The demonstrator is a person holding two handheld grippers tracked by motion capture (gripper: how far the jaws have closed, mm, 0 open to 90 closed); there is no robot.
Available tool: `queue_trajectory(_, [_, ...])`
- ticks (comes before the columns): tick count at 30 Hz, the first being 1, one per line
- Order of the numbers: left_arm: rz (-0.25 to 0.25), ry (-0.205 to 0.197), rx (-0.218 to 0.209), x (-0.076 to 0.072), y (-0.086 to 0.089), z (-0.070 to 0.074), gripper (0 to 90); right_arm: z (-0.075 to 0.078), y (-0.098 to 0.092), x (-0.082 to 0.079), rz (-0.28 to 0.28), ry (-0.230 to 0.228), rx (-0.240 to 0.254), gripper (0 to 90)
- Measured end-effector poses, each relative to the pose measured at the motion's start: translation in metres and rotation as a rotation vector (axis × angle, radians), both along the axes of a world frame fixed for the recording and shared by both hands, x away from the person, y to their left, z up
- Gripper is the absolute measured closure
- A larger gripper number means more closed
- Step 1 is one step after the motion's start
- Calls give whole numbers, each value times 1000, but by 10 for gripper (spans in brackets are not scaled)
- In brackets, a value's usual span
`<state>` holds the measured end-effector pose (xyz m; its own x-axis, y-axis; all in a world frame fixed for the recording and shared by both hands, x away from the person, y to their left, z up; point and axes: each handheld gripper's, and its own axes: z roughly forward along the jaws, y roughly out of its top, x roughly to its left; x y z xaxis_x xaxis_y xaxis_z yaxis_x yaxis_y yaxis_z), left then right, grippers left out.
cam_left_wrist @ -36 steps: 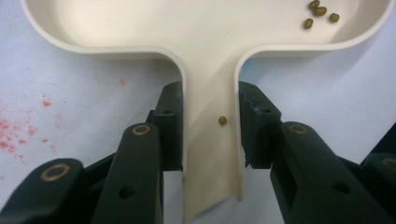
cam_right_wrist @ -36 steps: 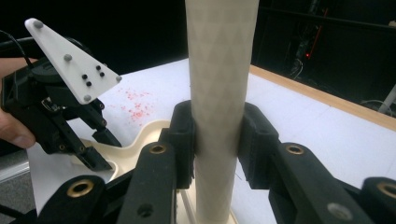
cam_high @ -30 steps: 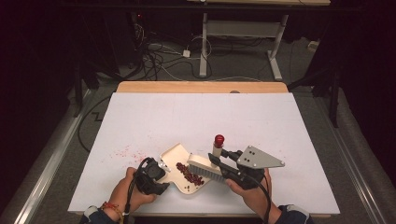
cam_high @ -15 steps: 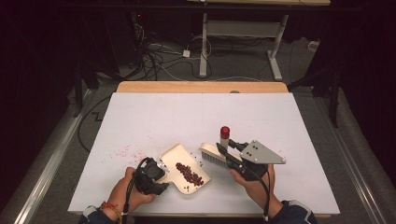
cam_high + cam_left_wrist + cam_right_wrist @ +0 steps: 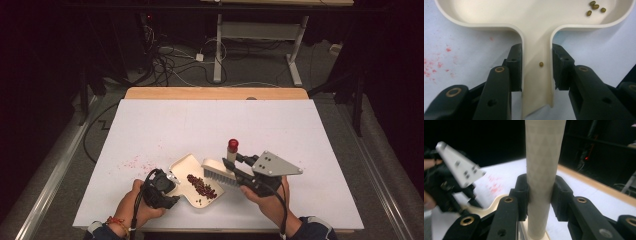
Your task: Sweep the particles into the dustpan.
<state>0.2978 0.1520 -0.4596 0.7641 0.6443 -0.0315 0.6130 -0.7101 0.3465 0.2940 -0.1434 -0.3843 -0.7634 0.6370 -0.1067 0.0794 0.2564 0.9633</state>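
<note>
Left gripper [image 5: 167,186] lies low on the table, clamped on the dustpan [image 5: 186,167] handle; right gripper [image 5: 235,167], raised and angled inward, clamps the brush [image 5: 220,171] handle.

I see a cream dustpan [image 5: 186,167] lying flat on the white table [image 5: 300,135], near its front edge, holding a heap of small dark red beans [image 5: 202,185] toward its right side. My left gripper view shows its channel-shaped handle [image 5: 536,75] with one green bean [image 5: 541,64] in it and a few more green beans [image 5: 595,7] in the pan. Just right of the dustpan, a cream brush [image 5: 220,172] is raised, bristles down, its red-capped handle [image 5: 232,148] standing upright.
</note>
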Motion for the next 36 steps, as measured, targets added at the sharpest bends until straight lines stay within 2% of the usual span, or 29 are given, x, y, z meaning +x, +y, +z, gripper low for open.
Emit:
queue_trajectory(2, [3, 2, -5, 1, 1, -1, 638, 3, -5, 4, -12, 1, 12, 699])
queue_trajectory(4, [5, 3, -7, 1, 1, -1, 637, 2, -6, 8, -23, -4, 2, 699])
queue_trajectory(8, [23, 10, -21, 2, 3, -1, 636, -5, -2, 25, -50, -6, -1, 699])
queue_trajectory(9, [26, 11, -21, 2, 3, -2, 636, -7, 0, 29, -74, -12, -8, 699])
queue_trajectory(12, [31, 12, -27, 2, 3, -2, 636, -13, 9, 37, -125, -89, -62, 699])
queue_trajectory(13, [35, 13, -30, 2, 4, -2, 636, -15, 13, 39, -130, -93, -72, 699])
queue_trajectory(17, [44, 22, -44, 4, 8, 0, 632, -22, 26, 43, -95, -75, -86, 700])
queue_trajectory(19, [45, 23, -43, 5, 9, 0, 632, -22, 31, 42, -86, -76, -91, 700])
queue_trajectory(21, [46, 23, -41, 6, 10, -1, 631, -23, 35, 40, -64, -47, -78, 699])
queue_trajectory(23, [55, 21, -44, 6, 10, -1, 629, -23, 38, 35, -51, -42, -84, 699])
queue_trajectory(28, [61, 15, -42, 7, 11, 0, 630, -17, 42, 23, 28, 22, -29, 700])
queue_trajectory(30, [63, 12, -42, 6, 10, 0, 630, -14, 44, 18, 46, 4, -32, 700])
queue_trajectory(32, [63, 9, -44, 6, 11, 0, 632, -10, 42, 16, 31, -26, -37, 700])
queue_trajectory(36, [74, 2, -47, 6, 11, -1, 628, -3, 30, 20, 10, -25, -11, 699])
